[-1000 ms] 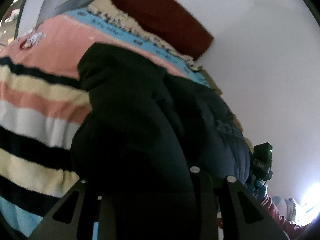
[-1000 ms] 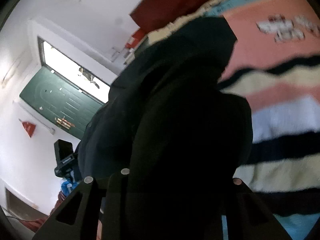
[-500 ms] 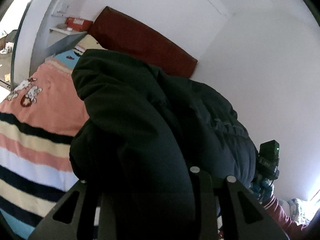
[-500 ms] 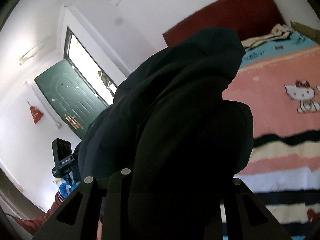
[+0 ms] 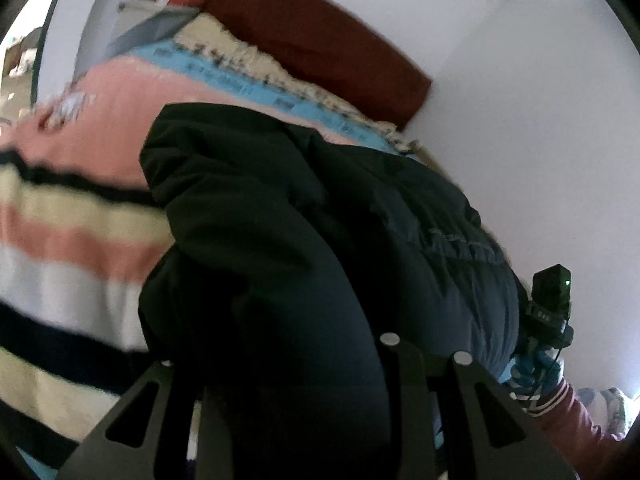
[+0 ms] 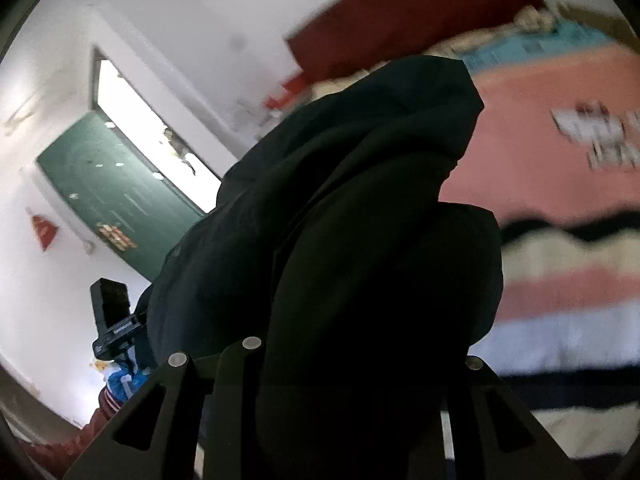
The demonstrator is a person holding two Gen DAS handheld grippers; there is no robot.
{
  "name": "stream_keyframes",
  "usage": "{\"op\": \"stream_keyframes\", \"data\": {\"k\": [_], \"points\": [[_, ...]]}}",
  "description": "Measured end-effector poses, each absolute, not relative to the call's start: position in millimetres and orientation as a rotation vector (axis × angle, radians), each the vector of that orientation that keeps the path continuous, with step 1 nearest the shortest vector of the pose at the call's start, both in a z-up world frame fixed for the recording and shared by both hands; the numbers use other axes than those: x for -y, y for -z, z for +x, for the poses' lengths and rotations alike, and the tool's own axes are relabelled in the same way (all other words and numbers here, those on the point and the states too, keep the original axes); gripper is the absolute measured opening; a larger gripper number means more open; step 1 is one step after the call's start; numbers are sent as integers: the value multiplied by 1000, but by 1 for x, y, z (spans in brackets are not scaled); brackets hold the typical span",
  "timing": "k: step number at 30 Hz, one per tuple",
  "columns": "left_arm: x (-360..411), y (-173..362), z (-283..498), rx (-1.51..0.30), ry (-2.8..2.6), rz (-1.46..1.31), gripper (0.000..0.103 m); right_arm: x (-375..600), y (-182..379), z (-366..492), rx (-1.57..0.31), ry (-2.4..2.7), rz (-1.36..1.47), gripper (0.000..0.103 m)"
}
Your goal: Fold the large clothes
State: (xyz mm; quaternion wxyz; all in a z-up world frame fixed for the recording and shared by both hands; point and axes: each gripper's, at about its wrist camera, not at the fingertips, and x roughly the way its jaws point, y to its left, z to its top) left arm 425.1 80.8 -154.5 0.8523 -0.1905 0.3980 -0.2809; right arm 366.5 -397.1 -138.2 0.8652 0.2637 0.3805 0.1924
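A large dark puffy jacket (image 5: 304, 248) hangs bunched between my two grippers above the striped bed. My left gripper (image 5: 296, 364) is shut on a thick fold of the jacket, which covers the fingertips. In the right wrist view my right gripper (image 6: 352, 356) is shut on another bulky fold of the jacket (image 6: 360, 220), with its fingertips hidden as well. The other gripper shows past the cloth in each view: the right one in the left wrist view (image 5: 550, 304) and the left one in the right wrist view (image 6: 114, 320).
The bed has a blanket with pink, cream, white and black stripes (image 5: 68, 240) and a dark red headboard (image 5: 320, 44) against a white wall. A green door (image 6: 112, 196) with a bright window stands at the left in the right wrist view.
Both views have tilted back down toward the bed after swinging up half a second ago. The jacket stays gripped in both grippers and its far edge sits lower over the blanket.
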Motion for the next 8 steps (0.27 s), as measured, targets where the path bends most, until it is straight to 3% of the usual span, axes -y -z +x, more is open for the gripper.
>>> {"op": "stream_keyframes", "data": {"k": [3,5,8], "points": [[-91,169,421,-822,601,-409,26,404,179,366,-854,-378,567,27],[-95,178,426,-846,564,-360,32,414,196,364,-863,-371,588,29],[-107,185,431,-884,554,-389,41,418,207,362,-880,-354,588,42]]}}
